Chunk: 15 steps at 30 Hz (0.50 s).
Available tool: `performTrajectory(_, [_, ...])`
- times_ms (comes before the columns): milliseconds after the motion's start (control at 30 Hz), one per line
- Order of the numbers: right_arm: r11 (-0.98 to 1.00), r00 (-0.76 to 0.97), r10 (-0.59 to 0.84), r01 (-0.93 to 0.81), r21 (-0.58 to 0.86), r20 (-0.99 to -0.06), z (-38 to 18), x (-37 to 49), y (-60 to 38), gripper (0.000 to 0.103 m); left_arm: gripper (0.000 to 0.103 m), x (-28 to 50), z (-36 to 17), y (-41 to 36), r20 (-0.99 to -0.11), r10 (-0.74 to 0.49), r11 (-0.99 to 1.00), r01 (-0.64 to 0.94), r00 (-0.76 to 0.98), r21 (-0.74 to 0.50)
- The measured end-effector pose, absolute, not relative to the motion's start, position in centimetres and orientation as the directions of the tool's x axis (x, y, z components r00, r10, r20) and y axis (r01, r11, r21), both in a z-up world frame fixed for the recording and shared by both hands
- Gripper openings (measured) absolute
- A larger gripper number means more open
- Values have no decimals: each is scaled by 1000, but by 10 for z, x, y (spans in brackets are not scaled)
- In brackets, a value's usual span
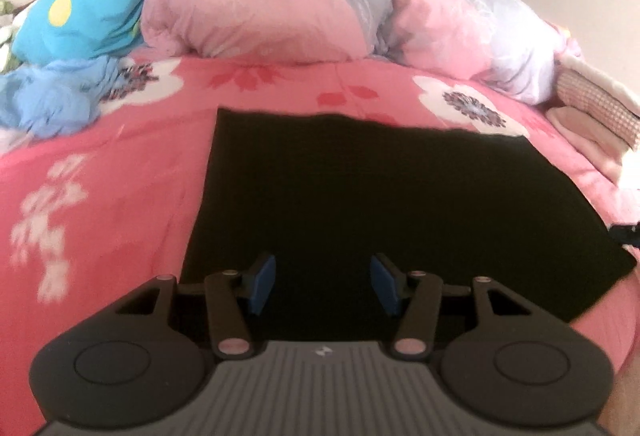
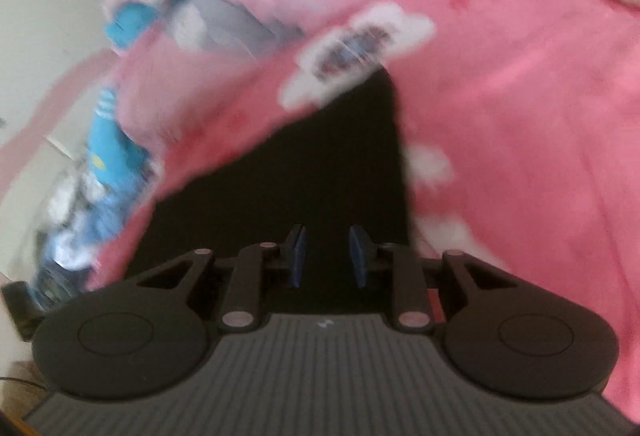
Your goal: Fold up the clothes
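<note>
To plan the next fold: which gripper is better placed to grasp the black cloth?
Probably the left gripper: open, squarely over the black cloth's near edge. The right view is motion-blurred.

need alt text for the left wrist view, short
An open left claw with blue pads hovers over the near edge of a flat black garment on a pink floral bedspread. Behind lie a bunched pink quilt and crumpled blue clothes.

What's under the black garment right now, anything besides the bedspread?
The black garment lies flat on the pink floral bedspread, which shows around its left, far and right edges. Whatever is directly beneath it is covered. Both the left gripper and the right gripper are open above it.
</note>
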State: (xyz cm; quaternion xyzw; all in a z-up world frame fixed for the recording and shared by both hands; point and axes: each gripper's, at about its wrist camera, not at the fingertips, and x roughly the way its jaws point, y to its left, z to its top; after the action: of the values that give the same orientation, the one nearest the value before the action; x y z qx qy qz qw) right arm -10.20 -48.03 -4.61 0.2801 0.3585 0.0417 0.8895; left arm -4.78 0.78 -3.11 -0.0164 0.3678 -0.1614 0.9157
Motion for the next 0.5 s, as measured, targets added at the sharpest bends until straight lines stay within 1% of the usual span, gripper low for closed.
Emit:
performTrajectory(33, [843,730,249,160,513,-637,-50,-111,-484,21,55,-53,-33,11,-667,-309,948,275,678,-159])
performTrajectory(133, [795,748,175,277,541,-640,-51,-150,-510,20,55,-60,-34,14,-665,-313,948,265,678,-177])
performTrajectory(200, [787,765,117,317,529,-633,-42,-168,-514,23,55,-63,-34,15,-664,-316,948,261,677,-185])
performTrajectory(233, [790,774,101,320,523,-625,-37,-174,-512,23,55,-65,-34,16,-664,-317,947,259,677,-188])
performTrajectory(300, [787,799,134,274,553,-586,-29,-179,-502,23,55,-69,-34,17,-663,-320,947,255,677,-196])
performTrajectory(367, [787,811,207,194,586,-547,-26,-176,-483,23,55,-72,-35,18,-662,-322,946,251,677,-204])
performTrajectory(433, [789,794,270,141,598,-544,-28,-167,-465,23,55,-76,-35,19,-661,-325,946,247,676,-212])
performTrajectory(500, [783,767,290,155,603,-572,-37,-163,-460,23,55,-80,-35,20,-660,-327,945,243,676,-219])
